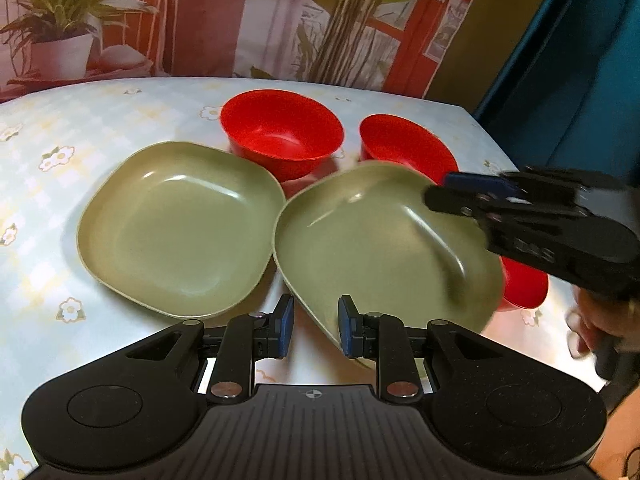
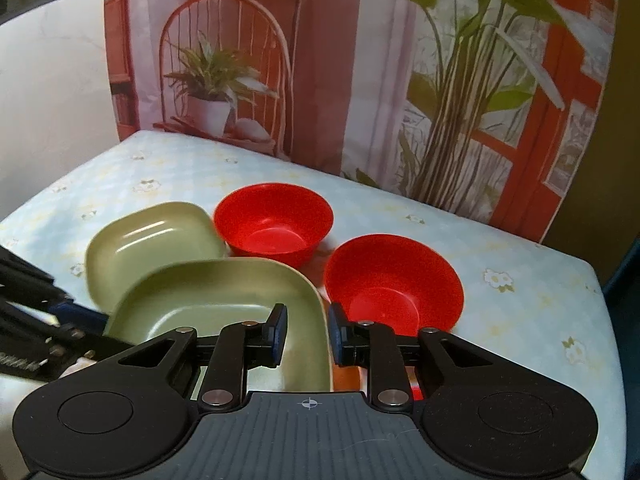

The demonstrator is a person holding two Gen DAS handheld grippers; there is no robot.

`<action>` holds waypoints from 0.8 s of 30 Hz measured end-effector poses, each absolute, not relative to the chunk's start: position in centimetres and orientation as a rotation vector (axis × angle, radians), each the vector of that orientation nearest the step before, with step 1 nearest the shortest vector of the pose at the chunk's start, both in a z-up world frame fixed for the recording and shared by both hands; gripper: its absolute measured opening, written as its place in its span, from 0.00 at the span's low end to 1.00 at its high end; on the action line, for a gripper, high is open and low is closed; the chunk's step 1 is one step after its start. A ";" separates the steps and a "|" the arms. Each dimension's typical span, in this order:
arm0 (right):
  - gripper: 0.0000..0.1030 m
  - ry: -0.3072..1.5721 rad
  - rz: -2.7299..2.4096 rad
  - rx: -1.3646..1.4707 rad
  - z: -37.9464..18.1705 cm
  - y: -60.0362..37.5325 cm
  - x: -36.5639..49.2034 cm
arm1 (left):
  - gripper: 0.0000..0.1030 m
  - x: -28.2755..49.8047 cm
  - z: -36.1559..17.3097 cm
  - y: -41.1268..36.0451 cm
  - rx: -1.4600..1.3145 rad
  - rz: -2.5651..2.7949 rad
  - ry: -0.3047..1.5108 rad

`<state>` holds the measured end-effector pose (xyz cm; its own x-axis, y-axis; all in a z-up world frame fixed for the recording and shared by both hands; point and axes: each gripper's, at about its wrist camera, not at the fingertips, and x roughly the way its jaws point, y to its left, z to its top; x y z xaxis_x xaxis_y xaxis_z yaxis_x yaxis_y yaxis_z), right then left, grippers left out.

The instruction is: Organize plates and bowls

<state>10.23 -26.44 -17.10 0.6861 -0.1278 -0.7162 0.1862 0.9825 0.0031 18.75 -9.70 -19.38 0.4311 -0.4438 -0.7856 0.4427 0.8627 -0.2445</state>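
Observation:
Two olive-green square plates and three red bowls are on the table. The left plate (image 1: 180, 228) lies flat. The right plate (image 1: 380, 248) is tilted, motion-blurred and overlaps the front red bowl (image 1: 524, 284). My left gripper (image 1: 316, 326) is open, its jaws straddling the near corner of the right plate. My right gripper (image 2: 307, 334) is open, with the plate's right rim (image 2: 320, 320) between its jaws; it also shows at the right of the left wrist view (image 1: 460, 192). Two more red bowls (image 1: 282, 132) (image 1: 404, 148) stand behind the plates.
The table has a pale floral cloth (image 1: 60, 140). A printed backdrop with plants and a red door (image 2: 360, 80) hangs behind. A teal curtain (image 1: 580, 60) hangs past the table's right edge. Bare cloth lies at the left and far side.

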 end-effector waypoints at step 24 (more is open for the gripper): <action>0.32 0.744 -0.276 0.504 -18.1 -23.9 0.7 | 0.25 17.6 -19.0 -9.8 0.013 -0.533 0.953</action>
<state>0.67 -23.90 -18.08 0.7073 -0.0634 -0.7040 0.4116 0.8467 0.3373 17.61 -9.83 -18.97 0.4606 -0.4276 -0.7778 0.4390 0.8714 -0.2190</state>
